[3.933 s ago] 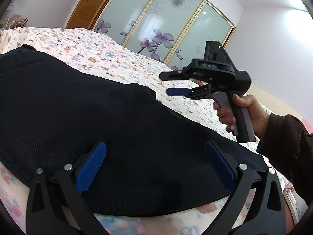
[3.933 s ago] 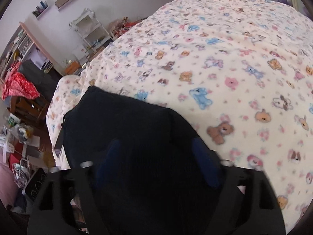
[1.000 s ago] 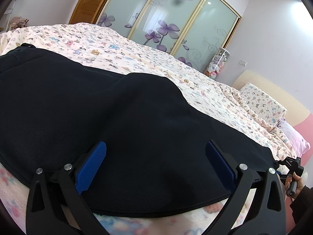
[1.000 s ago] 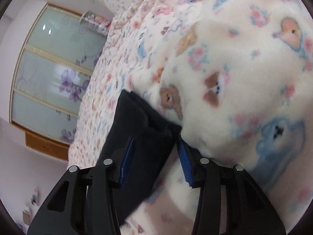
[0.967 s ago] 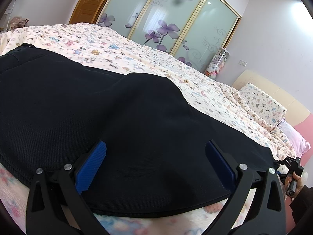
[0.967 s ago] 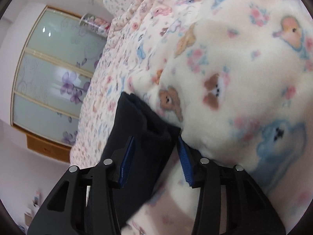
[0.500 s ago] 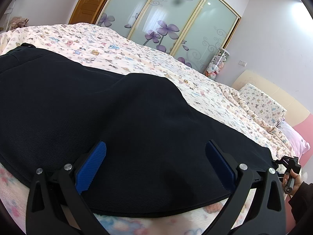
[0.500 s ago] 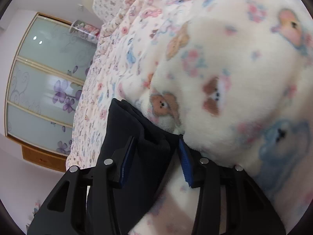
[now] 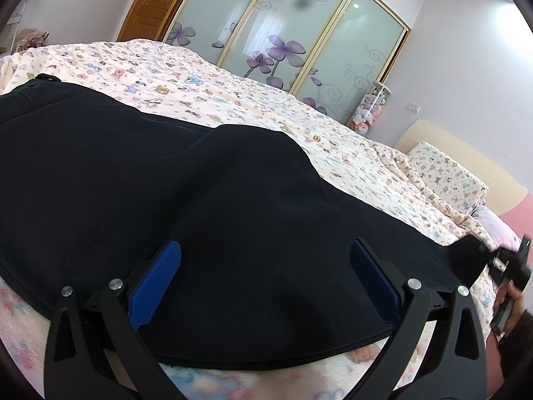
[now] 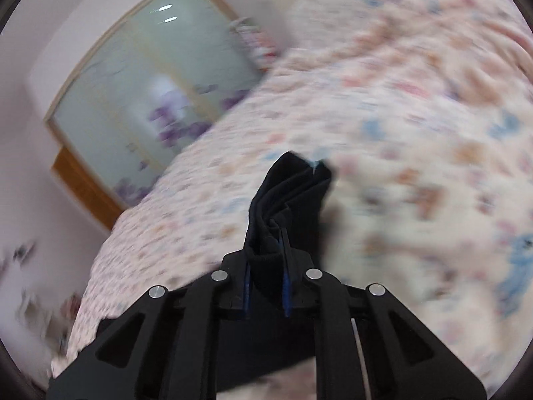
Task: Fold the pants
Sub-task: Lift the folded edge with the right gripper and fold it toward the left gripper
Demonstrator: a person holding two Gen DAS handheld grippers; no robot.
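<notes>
The left tongs (image 9: 265, 280) are matte black with 2 ribbed blue pads (image 9: 155, 285) and 4 silver screws. The right tongs (image 10: 266, 286) match: black frame, thin blue pads, 4 silver screws. Behind them shows a dark sleeve (image 9: 519, 336).

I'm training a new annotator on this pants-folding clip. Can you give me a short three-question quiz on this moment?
1. True or false: the right hand-held gripper is shut on a bunched end of the black pants.
2. The left hand-held gripper is: A) shut on the pants, B) open, with the pants lying between its blue pads, C) out of view.
3. Fill in: the pants lie on a bedspread printed with small cartoon ____.

Key: 1 true; 2 B; 3 animals (bears show among them).
</notes>
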